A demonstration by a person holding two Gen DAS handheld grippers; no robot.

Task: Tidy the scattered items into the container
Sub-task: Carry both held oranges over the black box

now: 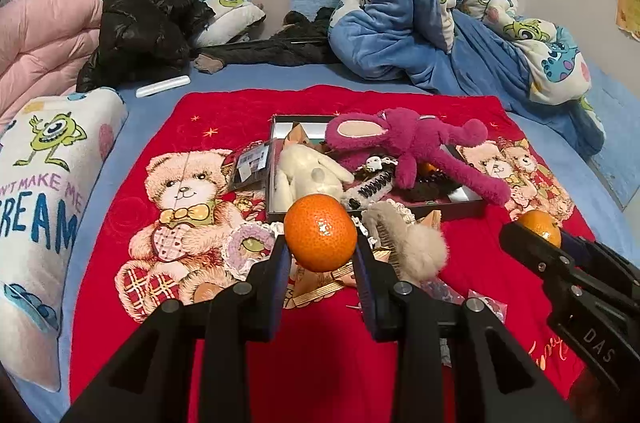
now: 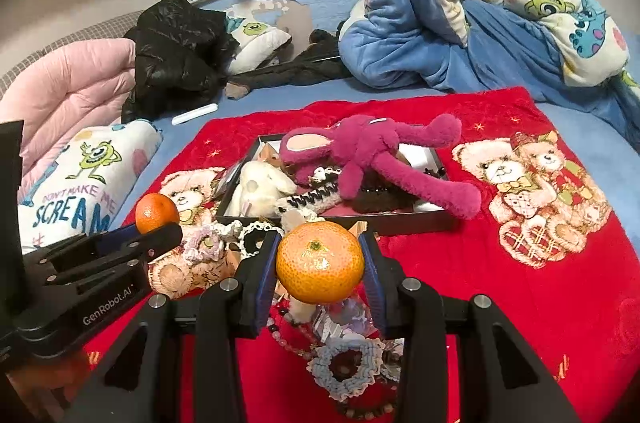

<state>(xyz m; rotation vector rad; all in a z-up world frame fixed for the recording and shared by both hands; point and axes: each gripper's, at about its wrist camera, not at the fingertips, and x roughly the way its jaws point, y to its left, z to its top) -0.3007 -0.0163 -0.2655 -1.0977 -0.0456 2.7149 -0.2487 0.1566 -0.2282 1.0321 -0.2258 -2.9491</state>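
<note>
The left gripper (image 1: pixel 320 247) pinches a mandarin (image 1: pixel 320 232) between its two blue-padded fingers, held above the near edge of the red teddy-bear blanket (image 1: pixel 132 303). The right gripper (image 2: pixel 320 263) likewise clamps a second mandarin (image 2: pixel 320 262), stem end facing the camera, and sits just right of the left one; each shows at the edge of the other's view with its fruit at the tip.

Just beyond both fruits lies the container, a shallow black tray (image 1: pixel 460 209) in the middle of the blanket. A magenta long-limbed plush (image 1: pixel 404 143) sprawls across it, one limb hanging over the right rim. A cream plush (image 1: pixel 308 175) sits in its left part, and a black-and-white coil hair tie (image 1: pixel 370 189) and dark hair accessories lie between them.

Scattered items remain outside the tray on the near side: a lilac crocheted scrunchie (image 1: pixel 248 243), a beige furry hair claw (image 1: pixel 416 243), a pale blue crocheted scrunchie (image 2: pixel 346 367) and a string of beads (image 2: pixel 290 331). A small packet (image 1: pixel 250 163) leans at the tray's left rim; whether it rests inside or outside is hard to judge.

Farther back, a blue quilt (image 1: pixel 400 35) is heaped on the right, and a black jacket (image 1: pixel 140 19) on the left.
</note>
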